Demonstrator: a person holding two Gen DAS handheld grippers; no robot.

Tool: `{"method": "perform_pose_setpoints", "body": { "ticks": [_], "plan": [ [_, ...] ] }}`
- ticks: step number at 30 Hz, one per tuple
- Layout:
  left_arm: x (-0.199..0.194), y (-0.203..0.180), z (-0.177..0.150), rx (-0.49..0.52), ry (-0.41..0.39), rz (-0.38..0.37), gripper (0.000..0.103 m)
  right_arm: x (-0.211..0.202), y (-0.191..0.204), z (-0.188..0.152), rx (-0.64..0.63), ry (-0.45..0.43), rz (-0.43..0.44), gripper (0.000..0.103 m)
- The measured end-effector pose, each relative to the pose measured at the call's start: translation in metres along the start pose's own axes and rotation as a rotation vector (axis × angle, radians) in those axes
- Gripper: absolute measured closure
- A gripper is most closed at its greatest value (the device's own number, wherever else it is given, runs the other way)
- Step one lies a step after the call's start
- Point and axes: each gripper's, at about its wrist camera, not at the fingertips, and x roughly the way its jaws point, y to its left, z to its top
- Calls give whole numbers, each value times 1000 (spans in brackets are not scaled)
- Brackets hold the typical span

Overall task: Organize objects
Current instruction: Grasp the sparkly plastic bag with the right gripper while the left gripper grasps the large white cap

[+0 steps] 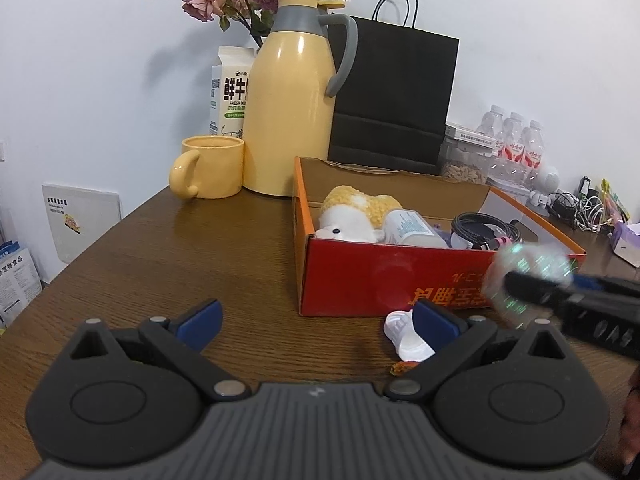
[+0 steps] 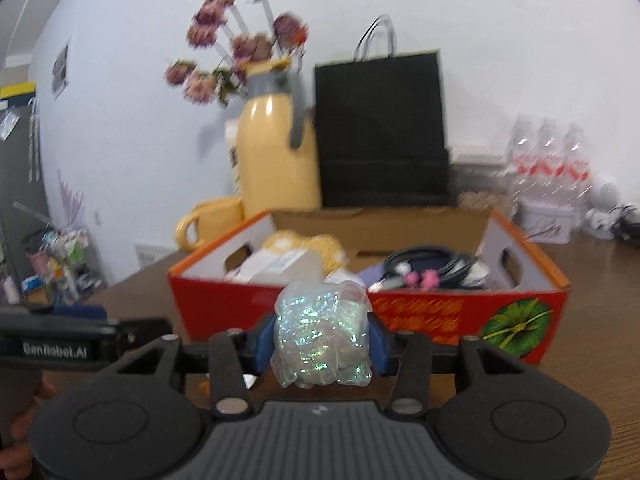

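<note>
1. The left gripper (image 1: 316,320) rests with jaws apart, empty, over the table (image 1: 160,240).
2. A white item (image 1: 406,336) (unclear what) lies unsorted beside its right finger.
3. The box (image 2: 224,304) already holds several things.
4. The right gripper (image 2: 320,340) clamps a glittery bundle (image 2: 320,336), not yet boxed.

The iridescent bundle (image 1: 528,276) beside the red box (image 1: 384,276) smears into a glittering blur, so its edges are lost. Behind the box, the milk carton (image 1: 230,92) is half hidden by the yellow jug (image 1: 288,100), its print cut short. In front of the box, a small white thing (image 1: 404,336) sits partly behind a blue pad; what it is, I can't tell. The flowers (image 2: 236,44) above the box are blurred.
</note>
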Motion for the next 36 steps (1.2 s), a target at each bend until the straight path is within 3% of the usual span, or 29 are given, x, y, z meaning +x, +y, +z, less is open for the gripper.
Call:
{"method": "perform_pose_setpoints", "body": {
  "ticks": [5, 12, 26, 27, 29, 31, 36],
  "plan": [
    [4, -5, -3, 16, 18, -18, 0, -21, -26, 5, 51, -69, -74, 58],
    [11, -27, -11, 93, 54, -37, 0, -37, -50, 2, 55, -76, -124, 58],
    [48, -65, -6, 62, 130, 24, 2, -47, -47, -3, 22, -65, -80, 58],
    [48, -67, -7, 62, 128, 17, 6, -48, -45, -4, 17, -64, -76, 58],
    [49, -72, -8, 68, 138, 19, 41, -48, -43, -4, 10, -64, -69, 58],
    [51, -71, -10, 54, 174, 3, 63, -49, -42, -4, 7, -63, -66, 58],
    [40, -69, -8, 35, 111, -9, 63, -50, -41, -5, 2, -63, -58, 58]
  ]
}}
